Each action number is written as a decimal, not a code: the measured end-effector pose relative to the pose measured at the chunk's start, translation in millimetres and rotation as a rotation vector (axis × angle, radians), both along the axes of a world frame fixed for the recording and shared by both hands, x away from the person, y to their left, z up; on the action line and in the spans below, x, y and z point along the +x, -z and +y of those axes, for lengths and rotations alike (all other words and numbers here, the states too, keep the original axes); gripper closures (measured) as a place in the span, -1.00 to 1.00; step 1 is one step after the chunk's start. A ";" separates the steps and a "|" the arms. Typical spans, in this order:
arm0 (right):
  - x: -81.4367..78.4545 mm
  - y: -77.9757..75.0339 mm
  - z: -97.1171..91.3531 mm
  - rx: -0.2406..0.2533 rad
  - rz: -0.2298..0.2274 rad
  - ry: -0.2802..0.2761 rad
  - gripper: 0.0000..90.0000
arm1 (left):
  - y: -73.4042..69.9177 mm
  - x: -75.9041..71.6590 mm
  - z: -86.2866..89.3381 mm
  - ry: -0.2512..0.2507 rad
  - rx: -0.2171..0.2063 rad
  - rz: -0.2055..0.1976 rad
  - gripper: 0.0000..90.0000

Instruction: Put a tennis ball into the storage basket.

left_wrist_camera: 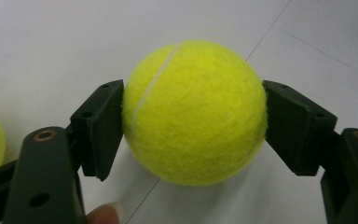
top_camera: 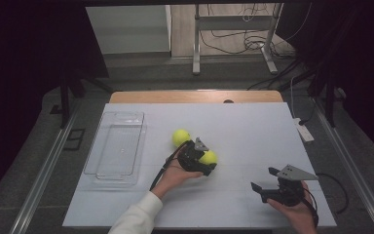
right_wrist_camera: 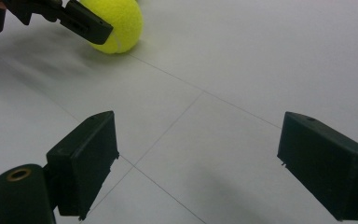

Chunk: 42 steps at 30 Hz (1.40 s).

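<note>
The second tennis ball (top_camera: 180, 137) sits just behind the held tennis ball (top_camera: 208, 157); bare bench (top_camera: 253, 136) lies right of it, the clear tray (top_camera: 117, 146) well left.

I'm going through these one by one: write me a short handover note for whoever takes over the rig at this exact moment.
Left gripper: shut on one tennis ball, pads pressed on both its sides; the ball seems to rest on the white table.
Right gripper: open, nothing between its jaws, held low over the table near the front right.
Second tennis ball: loose on the table, just beyond the left gripper.
Clear tray: at the table's left, nothing in it.
Done: first ball gripped.
Left, probably: lift it and carry it to the tray, then fetch the second ball.
</note>
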State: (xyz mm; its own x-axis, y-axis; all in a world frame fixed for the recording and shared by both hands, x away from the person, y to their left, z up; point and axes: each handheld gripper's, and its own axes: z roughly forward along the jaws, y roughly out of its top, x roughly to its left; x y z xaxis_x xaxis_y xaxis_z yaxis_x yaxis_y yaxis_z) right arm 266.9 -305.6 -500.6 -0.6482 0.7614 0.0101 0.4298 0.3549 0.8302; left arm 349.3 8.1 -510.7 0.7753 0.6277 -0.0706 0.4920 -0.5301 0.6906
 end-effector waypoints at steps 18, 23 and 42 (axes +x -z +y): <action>-0.5 -1.2 -0.7 0.000 -0.003 0.010 -0.71 | -16.7 -2.8 18.4 -0.017 -0.075 -0.020 -0.41; -0.6 -1.3 -0.6 -0.001 -0.003 0.011 -0.71 | -20.1 -4.4 20.8 -0.020 -0.085 -0.028 -0.41; -1.1 -1.7 -1.2 0.001 -0.006 0.017 -0.71 | -45.4 -15.5 35.4 -0.040 -0.173 -0.078 -0.41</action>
State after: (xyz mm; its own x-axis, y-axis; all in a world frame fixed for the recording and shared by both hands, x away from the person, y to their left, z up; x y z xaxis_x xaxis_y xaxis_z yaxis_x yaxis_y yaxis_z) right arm 265.8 -306.9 -498.8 -0.6356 0.7720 0.0073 0.4307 0.3466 0.8333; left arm 333.7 43.5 -465.3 0.7571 0.6421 -0.1205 0.4519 -0.3814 0.8064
